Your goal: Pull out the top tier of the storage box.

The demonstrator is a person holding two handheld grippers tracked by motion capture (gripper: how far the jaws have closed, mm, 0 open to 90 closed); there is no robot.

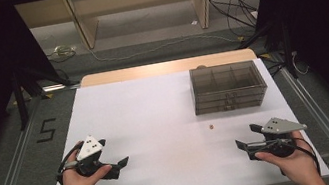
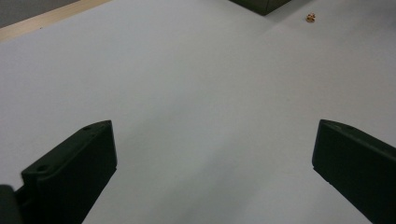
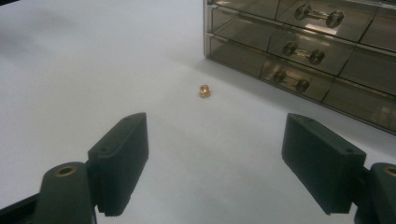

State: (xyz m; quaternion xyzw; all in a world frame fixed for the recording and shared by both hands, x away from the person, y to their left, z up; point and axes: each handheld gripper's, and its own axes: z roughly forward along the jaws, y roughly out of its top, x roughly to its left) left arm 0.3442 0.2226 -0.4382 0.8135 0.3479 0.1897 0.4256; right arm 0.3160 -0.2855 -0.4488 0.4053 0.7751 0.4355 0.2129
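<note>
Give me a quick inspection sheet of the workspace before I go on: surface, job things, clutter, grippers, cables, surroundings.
Surface: white table top, bare apart from the items below; a wooden strip shows at its far edge.
Job's things: small brass nut lying loose in front of the smoky drawer box; box drawers look closed, with handles facing the person.
Clutter: nothing seen.
Grippers: left gripper jaws wide apart, nothing between them; right gripper jaws wide apart, pointing toward the nut, not touching it.
Cables: a cable loops round the right hand; loose cables lie on the floor beyond the table.
Surroundings: dark curtains either side, wooden shelving behind, a "5" marked on the floor at left.
</note>
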